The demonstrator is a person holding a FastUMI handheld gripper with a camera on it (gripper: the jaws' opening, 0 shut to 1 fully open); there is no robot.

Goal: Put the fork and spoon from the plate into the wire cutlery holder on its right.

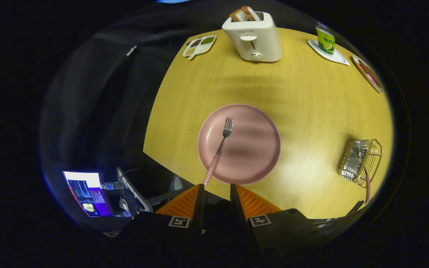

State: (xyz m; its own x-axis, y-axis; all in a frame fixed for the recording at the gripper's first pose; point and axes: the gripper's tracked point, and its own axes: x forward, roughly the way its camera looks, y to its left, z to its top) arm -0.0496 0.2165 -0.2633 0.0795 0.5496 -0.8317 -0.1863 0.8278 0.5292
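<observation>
Looking down along the gripper [216, 190], whose two fingers stand apart with a narrow gap between them and nothing held, the view takes in a round wooden table [311, 111] from above its near edge. To the left, off the table's curved edge, sits a lit laptop [88, 193] low in the dark, well apart from the tabletop. At the far left rim of the table lies a small divided dish [199, 46], its compartments holding green, dark and pale contents too small to identify. Just ahead of the fingers rests a pink plate [259, 163], its near rim close to the table's edge. On its left half lies the fork [220, 146], tines pointing away from the gripper, its checked handle crossing the plate's near rim and ending just beyond the left fingertip. The rest of the plate is bare. Beyond the plate a broad stretch of open wood runs to a white toaster [253, 39] at the far edge, with two slices of bread [245, 14] standing in its slots. Right of the toaster a green carton [325, 40] stands upright on a white coaster [330, 54], and a patterned tray [368, 73] lies at the rim. Right of the plate, across open tabletop, sits the wire cutlery holder [359, 160] near the table's right edge; a checked handle [367, 188] hangs out over its near side.
</observation>
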